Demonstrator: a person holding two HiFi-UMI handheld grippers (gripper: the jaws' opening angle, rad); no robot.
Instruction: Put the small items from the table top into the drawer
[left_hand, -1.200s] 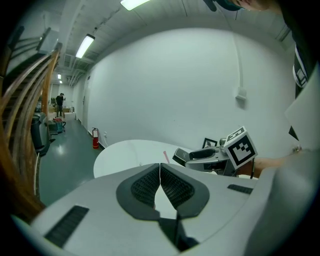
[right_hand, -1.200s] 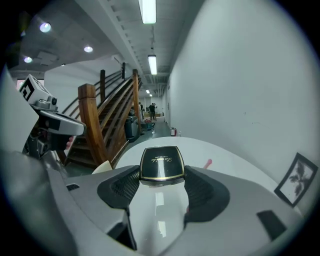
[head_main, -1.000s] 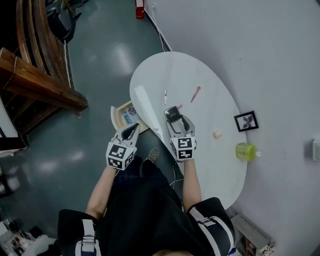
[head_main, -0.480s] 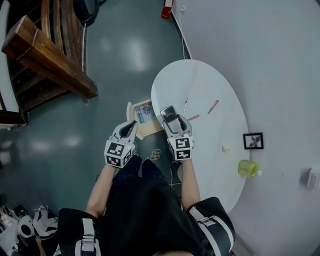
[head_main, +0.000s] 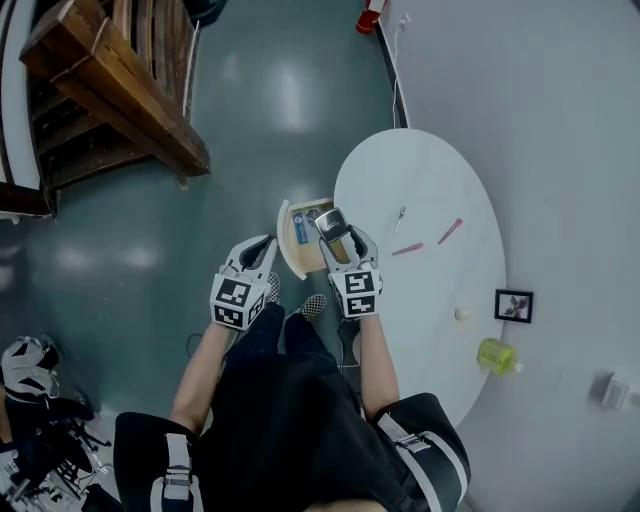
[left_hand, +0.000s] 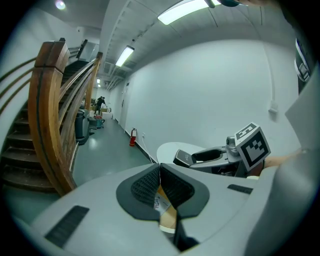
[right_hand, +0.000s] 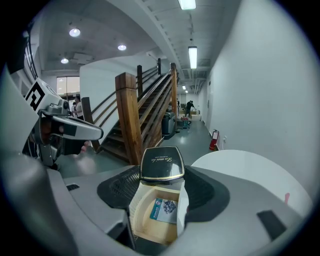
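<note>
— What is the left gripper (left_hand: 160, 172) doing?
— Its jaws are pressed together with nothing between them. Below the tips a bit of wooden drawer (left_hand: 168, 218) shows, with a printed card (left_hand: 159, 202) in it.
— And beyond?
— The right gripper (left_hand: 196, 157) holds a dark flat case (left_hand: 183, 158) at its tips, with a white table (left_hand: 167, 149) behind it. A wooden staircase (left_hand: 47, 120) rises at left, and a fire extinguisher (left_hand: 133, 136) stands by the far wall.
</note>
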